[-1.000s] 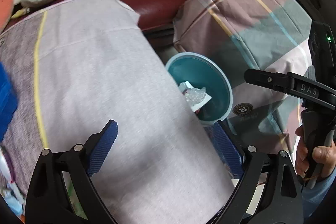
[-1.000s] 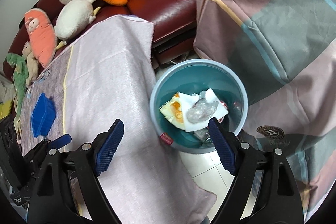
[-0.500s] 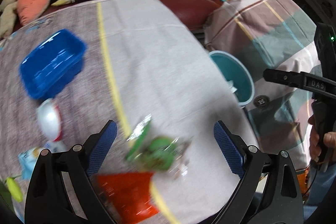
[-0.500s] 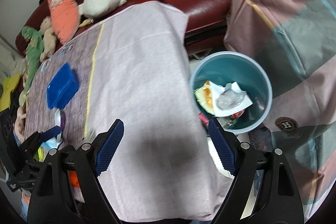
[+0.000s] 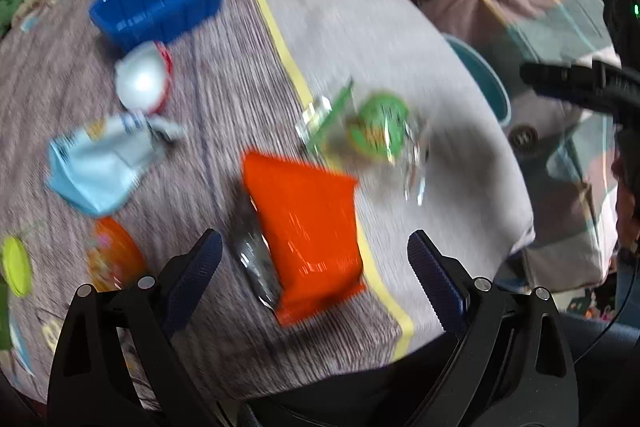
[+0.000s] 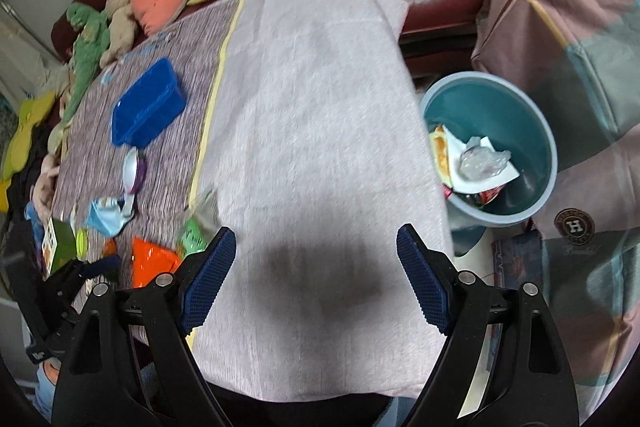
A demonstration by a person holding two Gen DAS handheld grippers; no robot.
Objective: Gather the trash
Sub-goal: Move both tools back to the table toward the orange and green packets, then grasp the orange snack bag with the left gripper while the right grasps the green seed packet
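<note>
Left wrist view. We log the left tool (image 5: 314, 257) with jaws wide and nothing between them, pointing steeply down over the cloth-covered tabletop (image 5: 400, 39). The orange-red snack packet (image 5: 308, 231) lies directly ahead, between the two blue pads, its long axis running away from the tool and slightly slanted. Just beyond it, up and to the right, sits a clear wrapper with a round green label (image 5: 374, 135). To the left we list a crumpled pale-blue wrapper (image 5: 96, 167), a white and red round lid (image 5: 142, 77) and a blue plastic tray (image 5: 160, 1). The view is blurred, so finer print is unreadable. We judge the left tool the nearer one to the packet.

Right wrist view. The right tool (image 6: 316, 275) is likewise wide and empty, over a bare stretch of the pale cloth. The trash lies well off to its left, and the orange-red packet shows at its left pad's side. The teal bin (image 6: 532, 123) stands on the floor off the tabletop's right edge, already holding paper and a crumpled clear bag (image 6: 482, 163). The packet looks glossy, flat and lightly creased; we expect it to crinkle under a pinch.
</note>
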